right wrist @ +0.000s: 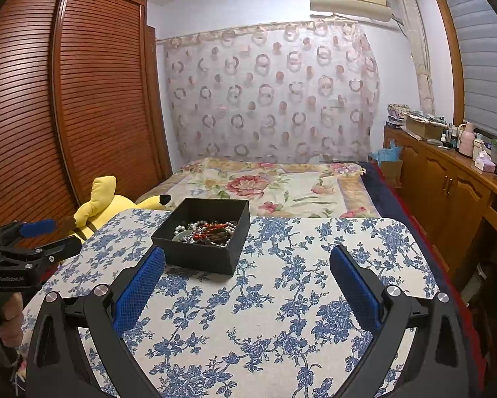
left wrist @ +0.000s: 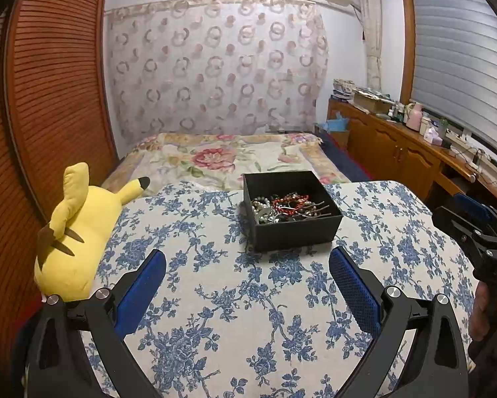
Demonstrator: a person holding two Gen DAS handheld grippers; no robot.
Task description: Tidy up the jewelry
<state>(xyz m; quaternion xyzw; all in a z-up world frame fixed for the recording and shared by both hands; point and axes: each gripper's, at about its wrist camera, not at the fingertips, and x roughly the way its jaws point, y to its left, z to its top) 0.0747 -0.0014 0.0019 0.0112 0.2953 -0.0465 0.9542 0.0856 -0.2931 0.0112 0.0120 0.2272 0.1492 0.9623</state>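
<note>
**A:** Start closest in. How do the tools stand?

**B:** The left gripper (left wrist: pixel 247 258) has its blue-padded fingers (left wrist: pixel 142 285) spread wide, nothing between them, above the blue floral tablecloth (left wrist: pixel 215 315). The right gripper (right wrist: pixel 247 258) is the same: spread, empty, hanging over that cloth. Each shows in the other's camera too, off at the edge, and a hand (right wrist: pixel 6 311) wraps the left one's handle.

**A:** And the jewelry?

**B:** It's in the black box (left wrist: pixel 294 232), an open square box standing on the cloth. From the left gripper the box lies just ahead, a little right of centre, beyond the fingertips. From the right gripper it sits ahead and to the left, its near wall just past the left fingertip; whether they touch, I can't tell.

**A:** What's inside?

**B:** A tangle of jewelry (left wrist: pixel 286 209): pale pearl-like beads, red beads, dark strands, all heaped together at the bottom. I can't separate single pieces.

**A:** Anything beside it?

**B:** Left of both tools, off the edge of the cloth, lies a yellow plush toy (left wrist: pixel 76 232) with black-tipped ears.

**B:** Past the box stretches a bed with a flowered bedspread (right wrist: pixel 275 189). Behind that hangs a sheer curtain (right wrist: pixel 271 93) patterned with rings. A slatted wooden wardrobe (right wrist: pixel 82 93) stands far left, a wooden cabinet (right wrist: pixel 447 182) cluttered on top runs along the right, and an air conditioner (right wrist: pixel 347 0) is mounted high on the wall.
</note>
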